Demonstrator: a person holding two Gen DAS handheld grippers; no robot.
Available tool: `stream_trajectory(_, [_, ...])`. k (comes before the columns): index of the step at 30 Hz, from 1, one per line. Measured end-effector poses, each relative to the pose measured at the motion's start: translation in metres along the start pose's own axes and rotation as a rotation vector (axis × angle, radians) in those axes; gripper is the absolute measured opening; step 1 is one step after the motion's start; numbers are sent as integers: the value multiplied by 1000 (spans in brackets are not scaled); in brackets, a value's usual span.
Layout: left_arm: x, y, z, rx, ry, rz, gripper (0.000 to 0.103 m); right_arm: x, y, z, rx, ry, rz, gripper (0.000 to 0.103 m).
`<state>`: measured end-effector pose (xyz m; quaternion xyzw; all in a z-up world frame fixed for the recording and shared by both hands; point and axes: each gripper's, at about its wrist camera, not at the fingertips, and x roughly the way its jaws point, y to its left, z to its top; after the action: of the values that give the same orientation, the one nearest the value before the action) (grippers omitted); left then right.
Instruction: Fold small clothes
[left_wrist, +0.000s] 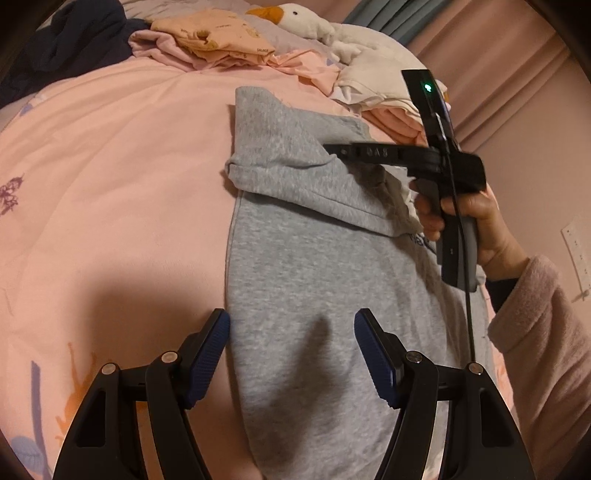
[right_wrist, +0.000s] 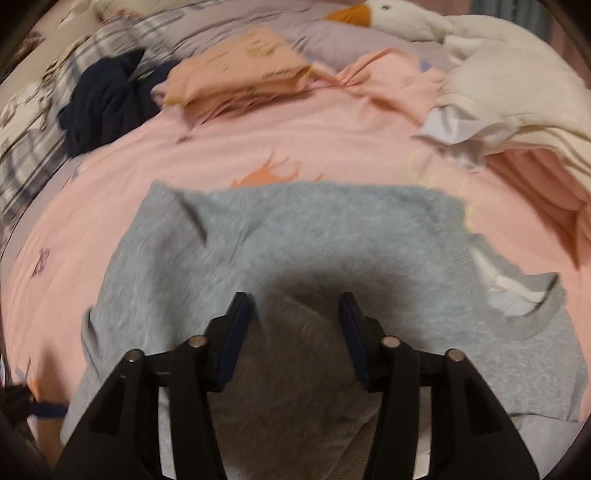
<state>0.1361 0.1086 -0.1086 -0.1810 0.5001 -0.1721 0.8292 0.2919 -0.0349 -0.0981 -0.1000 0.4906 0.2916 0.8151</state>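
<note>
A grey sweatshirt (left_wrist: 314, 280) lies on a pink bedcover (left_wrist: 118, 184) printed with small orange and purple figures. One sleeve is folded across the body of the garment. In the right wrist view its ribbed neck opening shows toward the right, with a white inner label.

The left gripper (left_wrist: 291, 354) is above the near part of the sweatshirt, its 2 blue-padded fingers apart with nothing between them. The left finger is at the garment's left edge. The right gripper (left_wrist: 332, 149), seen from the side in the left wrist view, has its tip at the folded sleeve; in its own view the fingers are apart and hold nothing.

At the far edge of the bed there is a folded orange garment (left_wrist: 214, 37) on pink cloth, a dark navy garment (left_wrist: 62, 40), a white plush goose (left_wrist: 310, 22) with an orange beak, and a pile of cream and pink clothes (left_wrist: 384, 99). Pink curtains (left_wrist: 517, 74) hang behind the bed on the right.
</note>
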Motion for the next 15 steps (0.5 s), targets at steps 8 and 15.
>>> stream_trajectory(8, [0,2,0,-17,8,5,69,-16,10,-4,-58,-146,-147,3])
stream_trajectory(15, [-2,0,-3,-13,13,17,69,-23,2,-11,32,-132,-103,27])
